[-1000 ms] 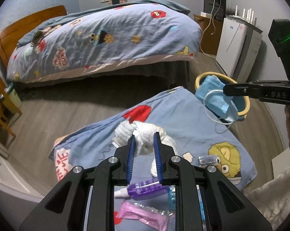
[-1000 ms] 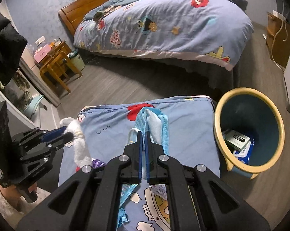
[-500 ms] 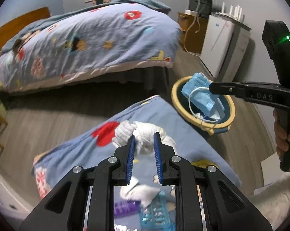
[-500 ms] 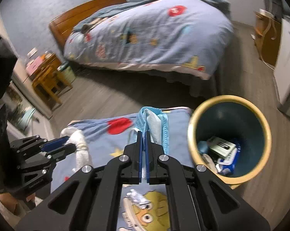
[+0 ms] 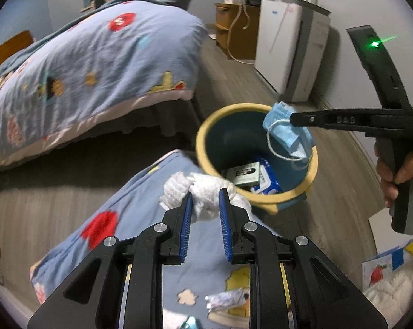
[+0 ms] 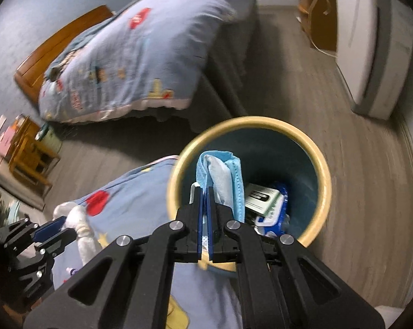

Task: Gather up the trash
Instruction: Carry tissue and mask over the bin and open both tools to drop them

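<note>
My left gripper is shut on a crumpled white tissue wad and holds it above the near bed's blue quilt, close to the bin's rim. My right gripper is shut on a blue face mask and holds it over the mouth of the blue bin with a yellow rim. In the left wrist view the mask hangs from the right gripper's fingertips over the bin. Packets lie inside the bin.
A small wrapper lies on the quilt near me. A second bed stands across the wooden floor. A white appliance and a wooden cabinet stand by the far wall. A small wooden stool is at the left.
Both grippers have moved right toward the bin with their loads. The mask now hangs over the bin's mouth and the tissue is near its rim.
</note>
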